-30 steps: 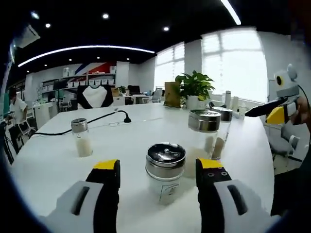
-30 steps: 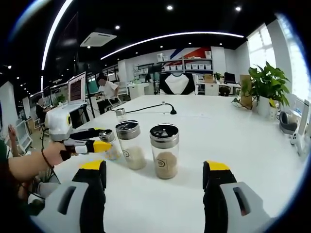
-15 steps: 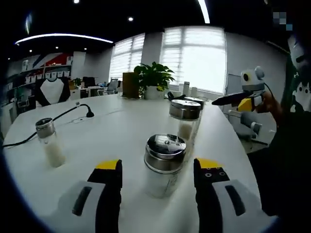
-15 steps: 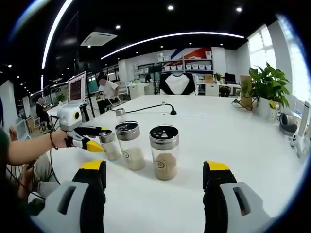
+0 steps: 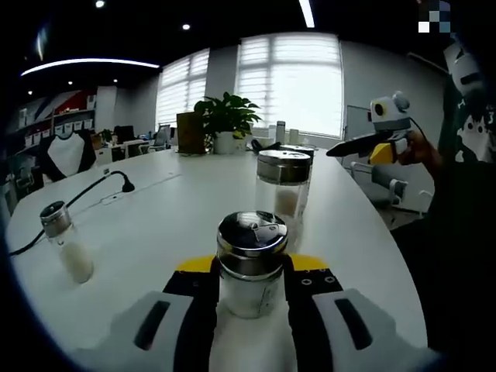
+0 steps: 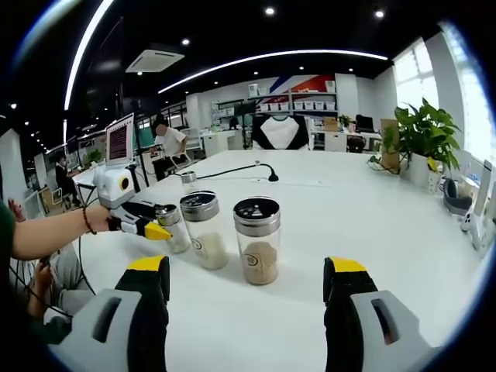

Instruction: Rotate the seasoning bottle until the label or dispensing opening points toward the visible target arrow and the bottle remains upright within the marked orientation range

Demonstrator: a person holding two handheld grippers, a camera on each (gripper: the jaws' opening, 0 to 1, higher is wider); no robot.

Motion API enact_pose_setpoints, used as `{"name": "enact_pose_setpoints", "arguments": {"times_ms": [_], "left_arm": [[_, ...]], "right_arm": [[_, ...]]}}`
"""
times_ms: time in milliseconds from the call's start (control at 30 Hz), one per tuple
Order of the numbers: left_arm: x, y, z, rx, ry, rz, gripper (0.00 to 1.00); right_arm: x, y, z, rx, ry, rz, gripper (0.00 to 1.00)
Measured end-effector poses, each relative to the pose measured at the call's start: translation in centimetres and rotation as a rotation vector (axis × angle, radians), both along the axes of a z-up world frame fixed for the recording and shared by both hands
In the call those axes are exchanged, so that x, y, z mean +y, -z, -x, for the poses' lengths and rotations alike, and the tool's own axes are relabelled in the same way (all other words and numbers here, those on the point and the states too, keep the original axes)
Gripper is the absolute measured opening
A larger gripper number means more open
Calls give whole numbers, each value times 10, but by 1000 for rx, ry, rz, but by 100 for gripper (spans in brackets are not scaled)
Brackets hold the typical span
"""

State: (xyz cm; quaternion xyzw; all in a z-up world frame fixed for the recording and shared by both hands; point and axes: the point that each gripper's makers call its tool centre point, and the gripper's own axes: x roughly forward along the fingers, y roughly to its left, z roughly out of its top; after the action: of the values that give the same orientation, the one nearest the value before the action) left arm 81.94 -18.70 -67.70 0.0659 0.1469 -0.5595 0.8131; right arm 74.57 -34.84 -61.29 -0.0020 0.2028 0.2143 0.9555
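A glass seasoning bottle [image 5: 250, 267] with a steel shaker lid and white contents stands upright on the white table [image 5: 178, 209]. My left gripper [image 5: 249, 271] is shut on its body, one jaw on each side. In the right gripper view the same bottle [image 6: 173, 231] shows at the left, held by the left gripper [image 6: 152, 228] on a person's outstretched arm. My right gripper [image 6: 244, 283] hangs open over the table with nothing between its fingers, and it shows raised at the right [image 5: 341, 149] in the left gripper view.
Two taller shaker bottles stand close by, one with white contents [image 6: 203, 231] and one with brown [image 6: 257, 240]. A small bottle [image 5: 66, 244] stands apart by a black cable [image 5: 77, 200]. A potted plant [image 5: 225, 120] sits at the far edge.
My left gripper's jaws have closed from open onto the seasoning bottle. Its camera has swung towards the window side. The right gripper has stayed open and barely moved.
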Motion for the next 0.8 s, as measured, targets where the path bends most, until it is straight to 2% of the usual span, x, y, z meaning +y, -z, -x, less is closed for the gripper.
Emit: {"name": "enact_pose_setpoints", "arguments": {"times_ms": [800], "left_arm": [[5, -3, -7, -3, -101, 7, 34]], "right_arm": [[2, 0, 1, 2, -2, -1, 83]]}}
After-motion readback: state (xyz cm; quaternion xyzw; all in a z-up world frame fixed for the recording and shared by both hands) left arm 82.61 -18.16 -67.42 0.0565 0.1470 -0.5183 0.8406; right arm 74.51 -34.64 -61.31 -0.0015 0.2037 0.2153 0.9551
